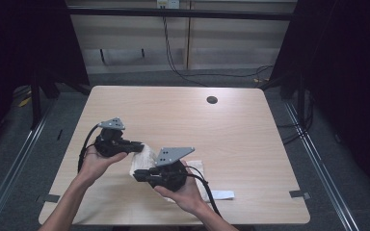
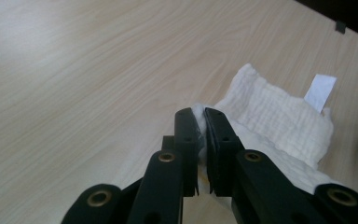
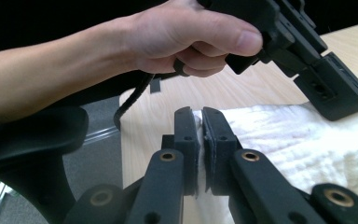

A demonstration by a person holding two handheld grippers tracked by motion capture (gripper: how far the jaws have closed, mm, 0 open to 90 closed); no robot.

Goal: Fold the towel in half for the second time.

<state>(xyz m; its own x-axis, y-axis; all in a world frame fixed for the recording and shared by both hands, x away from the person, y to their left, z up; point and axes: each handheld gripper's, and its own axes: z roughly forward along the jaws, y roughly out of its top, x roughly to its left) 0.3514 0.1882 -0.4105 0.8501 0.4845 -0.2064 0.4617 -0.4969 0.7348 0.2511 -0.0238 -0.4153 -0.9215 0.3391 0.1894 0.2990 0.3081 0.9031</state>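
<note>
Both clamped on the white cloth point(image 1: 142, 161) near the table point(image 1: 231, 134) front edge: left hand-held gripper point(image 2: 200, 122) and right hand-held gripper point(image 3: 200, 122) each pinch an edge. I'd lift both evenly, keeping tension so no corner slips while folding.

The tabletop point(image 2: 84, 79) was pale wood-grain laminate, smooth with a soft sheen, and on it lay a white cloth point(image 2: 279, 116) of crinkled, ribbed weave, matt and soft-looking, with a smooth white label point(image 2: 320, 92) like paper or satin at one edge. The left gripper point(image 2: 200, 135) and the right gripper point(image 3: 199, 135) were black plastic, matt to faintly glossy, with brass-coloured rivets at the joints of their jaws, and each carried a dull grey metal plate point(image 1: 173, 155) on top.
</note>
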